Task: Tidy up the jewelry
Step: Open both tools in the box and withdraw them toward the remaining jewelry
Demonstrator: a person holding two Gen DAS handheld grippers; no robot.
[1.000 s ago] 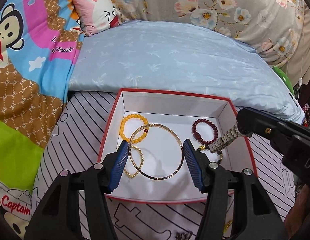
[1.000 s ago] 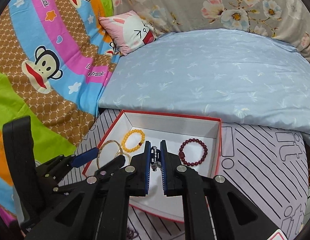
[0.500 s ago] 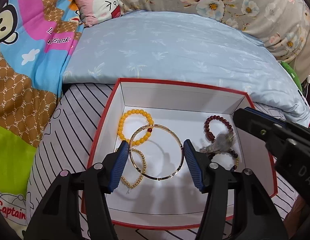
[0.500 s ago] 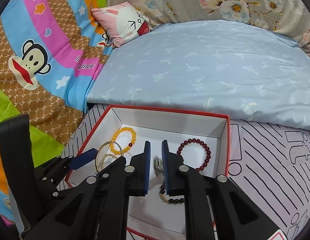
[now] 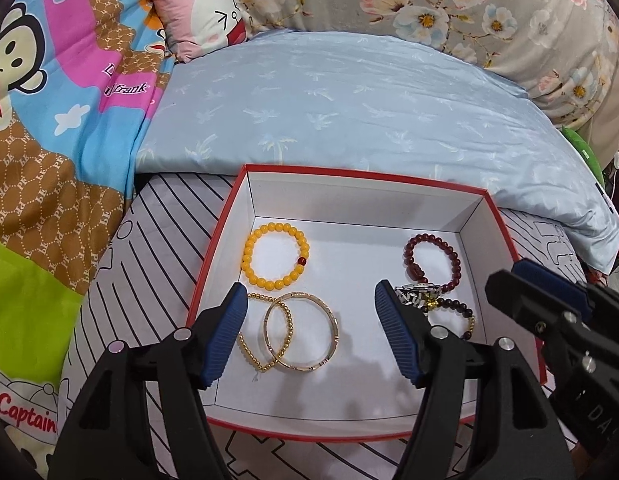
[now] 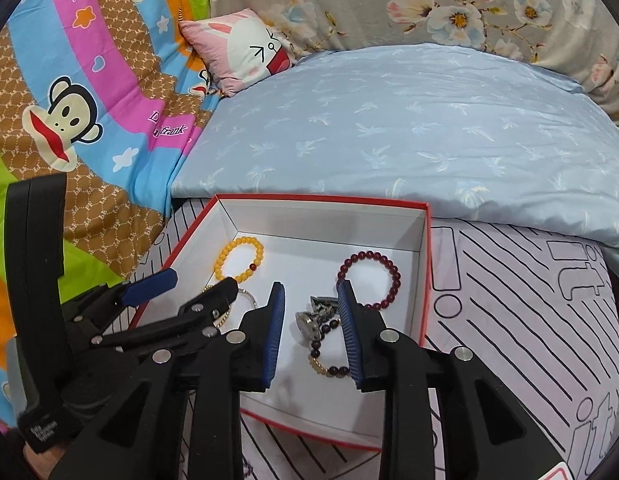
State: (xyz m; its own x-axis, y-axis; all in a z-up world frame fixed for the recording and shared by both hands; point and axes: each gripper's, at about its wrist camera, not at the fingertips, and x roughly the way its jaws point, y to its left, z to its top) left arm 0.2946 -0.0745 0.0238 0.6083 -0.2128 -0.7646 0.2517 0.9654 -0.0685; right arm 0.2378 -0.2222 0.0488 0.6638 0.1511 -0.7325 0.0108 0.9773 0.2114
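A red-rimmed white box (image 5: 229, 216) (image 6: 425, 264) sits on a striped cloth. Inside lie a yellow bead bracelet (image 5: 275, 256) (image 6: 239, 259), a gold bangle (image 5: 301, 330) over a gold bead chain (image 5: 249, 350), a dark red bead bracelet (image 5: 432, 257) (image 6: 369, 280), a silver watch (image 5: 417, 295) (image 6: 315, 316) and a dark-and-gold bead bracelet (image 5: 459, 316) (image 6: 325, 356). My left gripper (image 5: 311, 334) is open above the bangle. My right gripper (image 6: 311, 334) is open, its fingers either side of the watch, which lies on the box floor.
A pale blue pillow (image 5: 349, 100) lies behind the box. A colourful monkey-print blanket (image 5: 49, 120) covers the left side, with a small pink bunny cushion (image 5: 201, 12) at the back. Floral fabric (image 5: 469, 12) rises at the rear.
My right gripper carried the watch over the box, opened and let it drop beside the dark red bracelet. My left gripper released the gold bangle, which now lies on the box floor.
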